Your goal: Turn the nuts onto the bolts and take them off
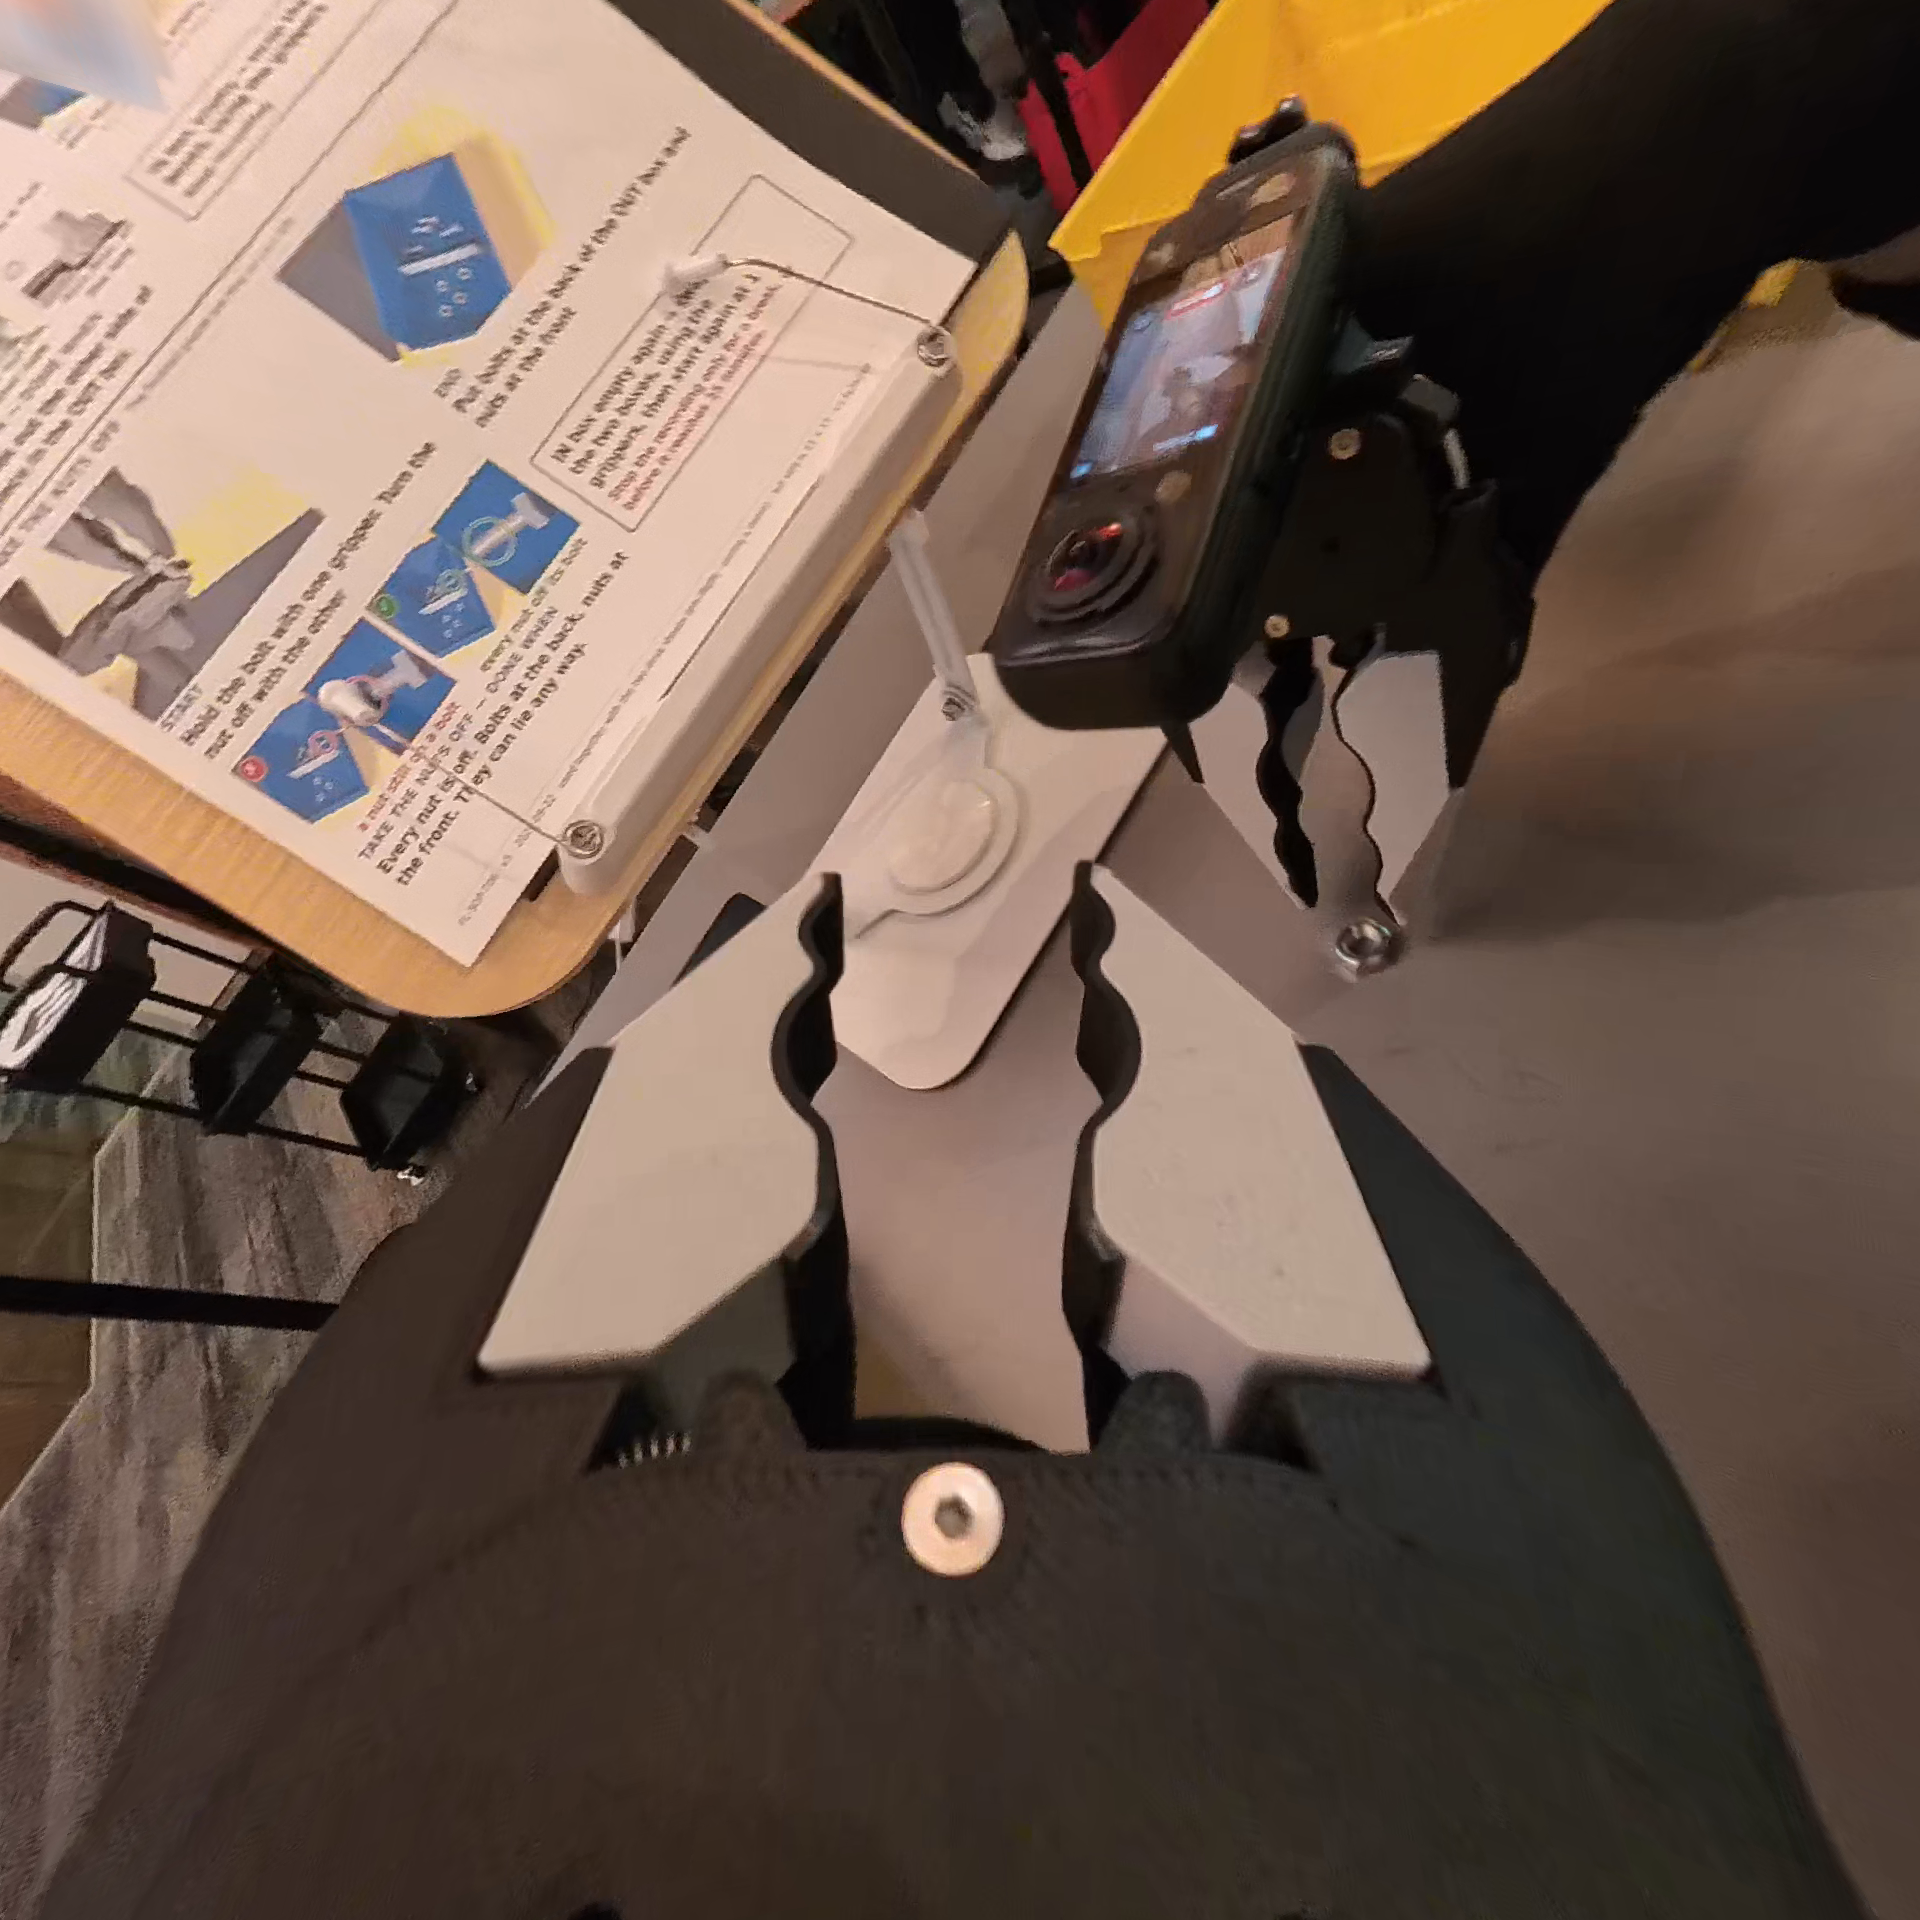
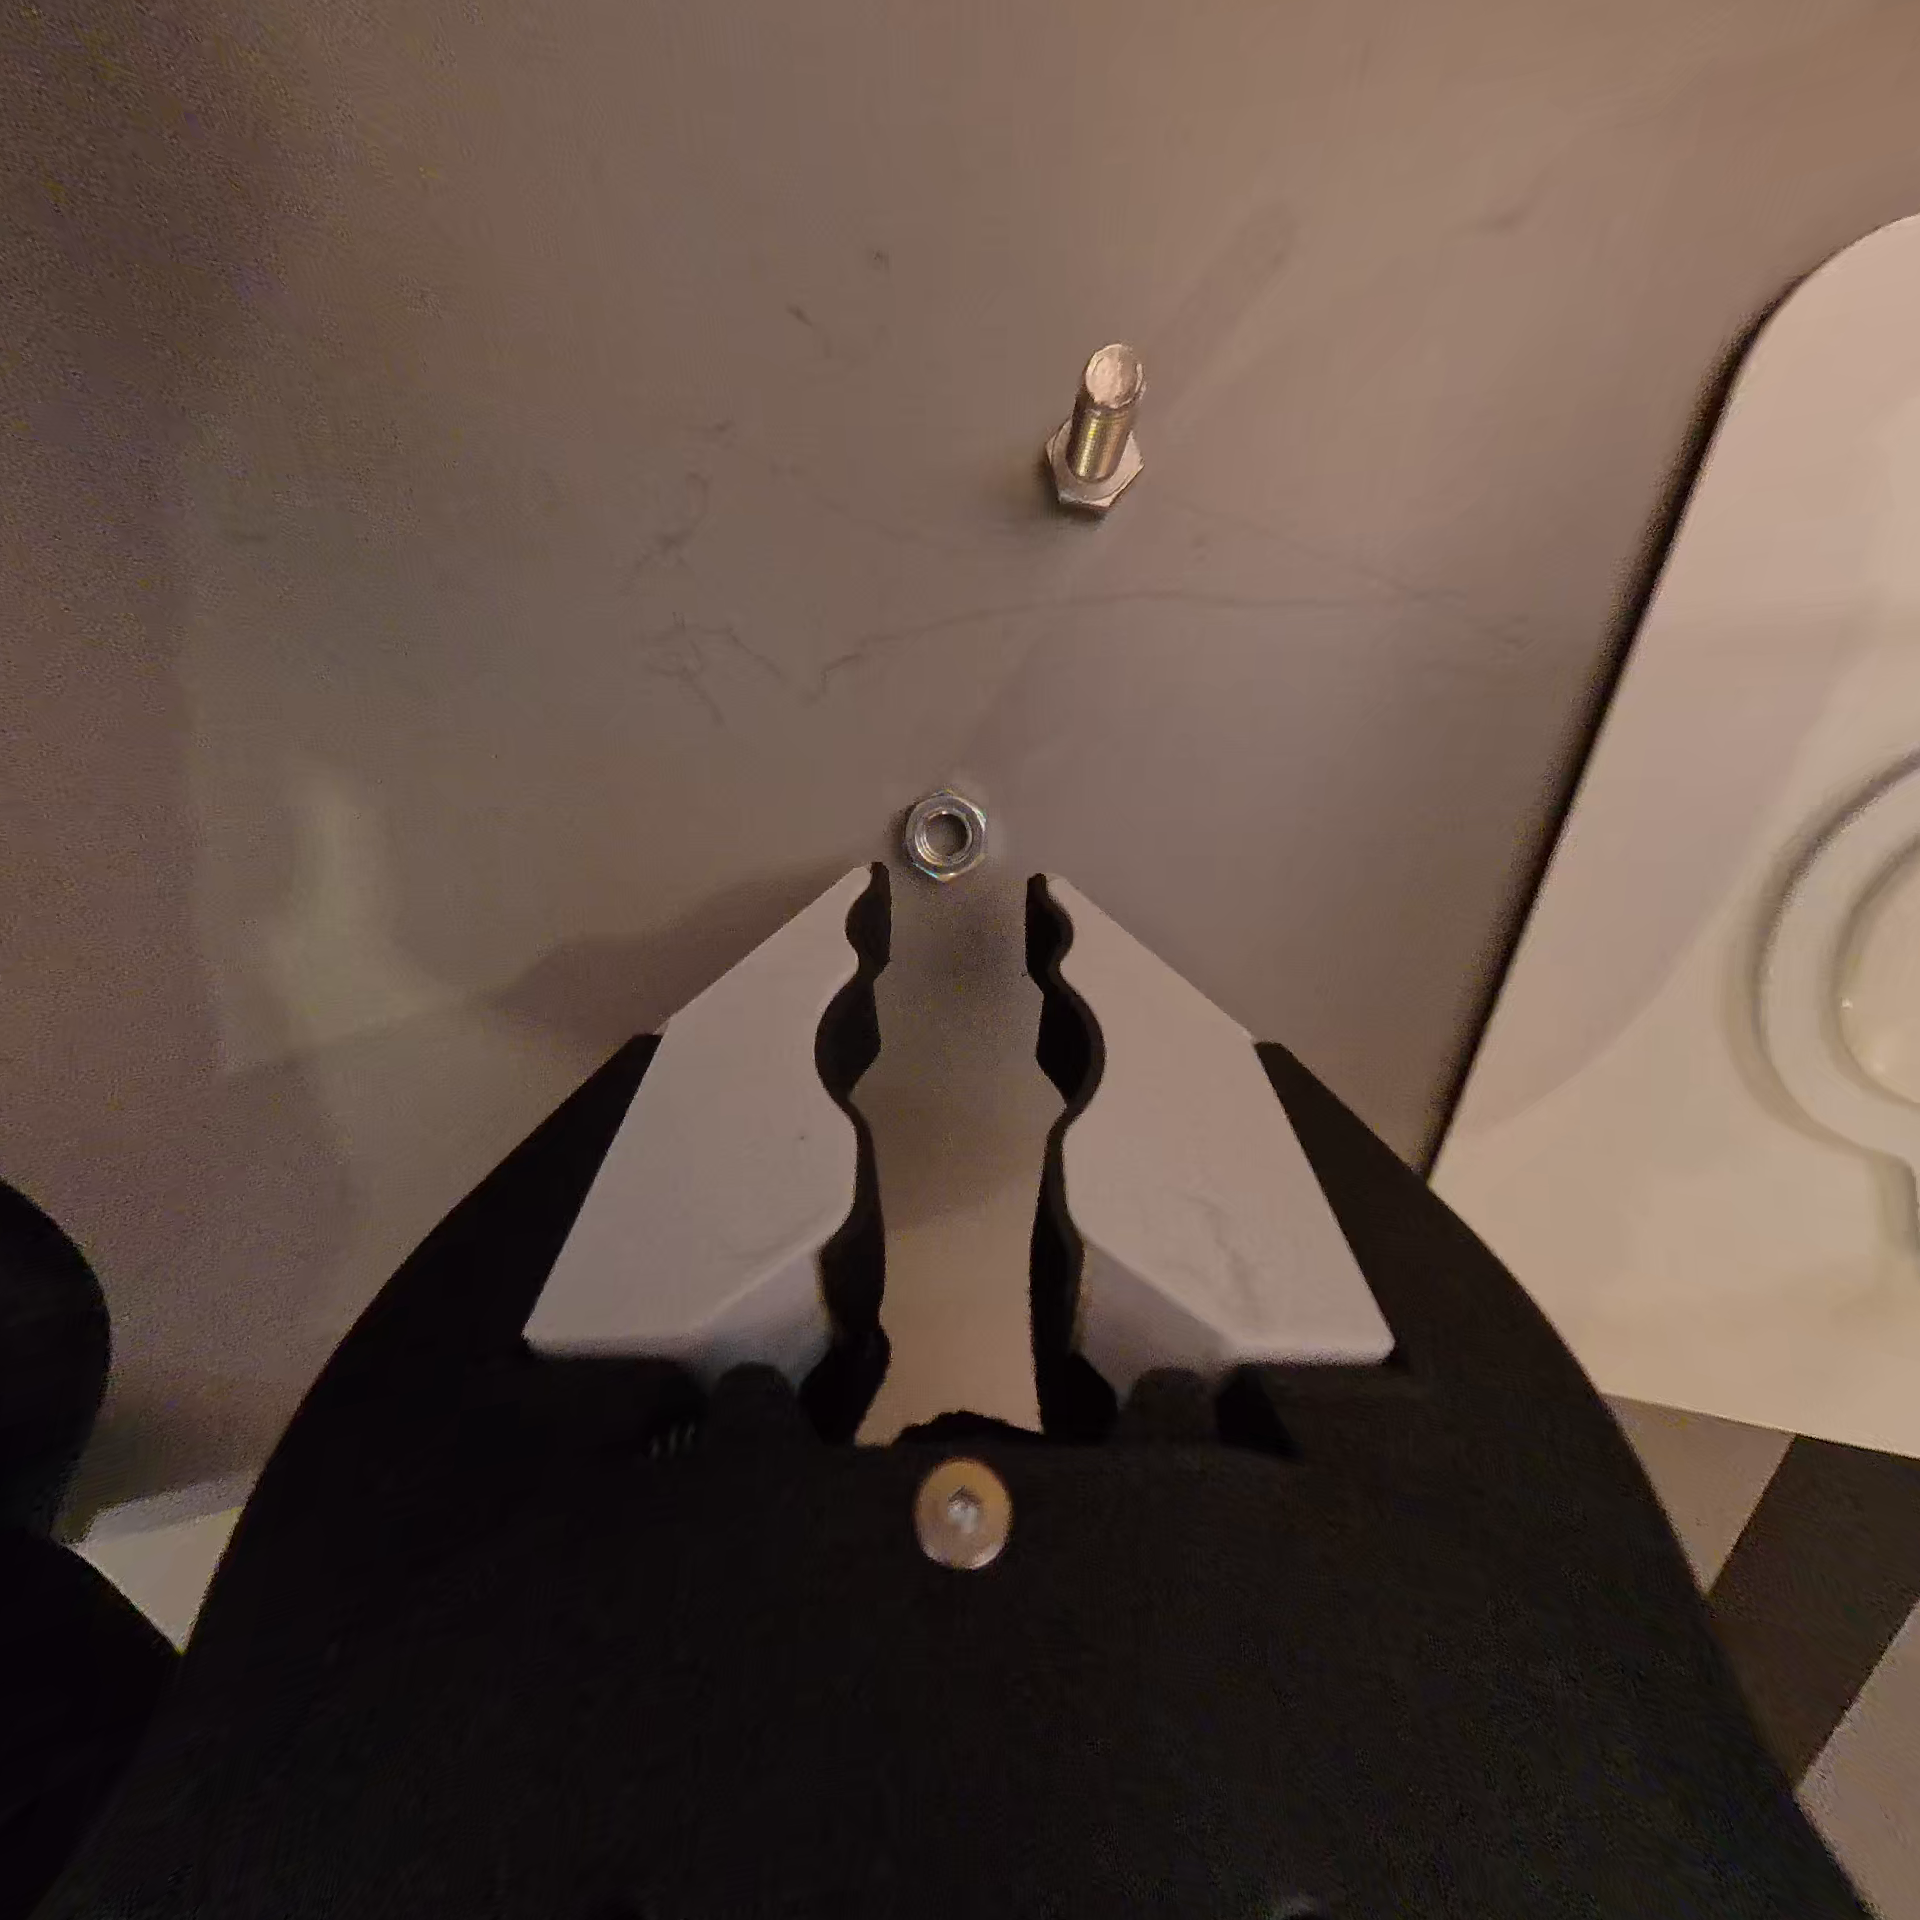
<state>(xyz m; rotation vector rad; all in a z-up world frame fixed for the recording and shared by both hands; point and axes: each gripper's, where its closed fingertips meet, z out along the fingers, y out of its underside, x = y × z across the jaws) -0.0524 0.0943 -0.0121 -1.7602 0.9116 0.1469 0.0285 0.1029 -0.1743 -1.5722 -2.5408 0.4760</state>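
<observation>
My right claw (image 2: 958, 883) stands apart and empty, the small silver hex nut (image 2: 947, 834) lying flat just beyond its tips, the steel bolt (image 2: 1099, 442) standing well past the nut. Closing crooked, I could flick the nut away.

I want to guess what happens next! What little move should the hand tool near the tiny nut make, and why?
Probably ease the right gripper forward and close on the small silver hex nut. Its jaws are open and empty, and the nut lies flat just beyond their tips, apart from the upright silver bolt.
</observation>
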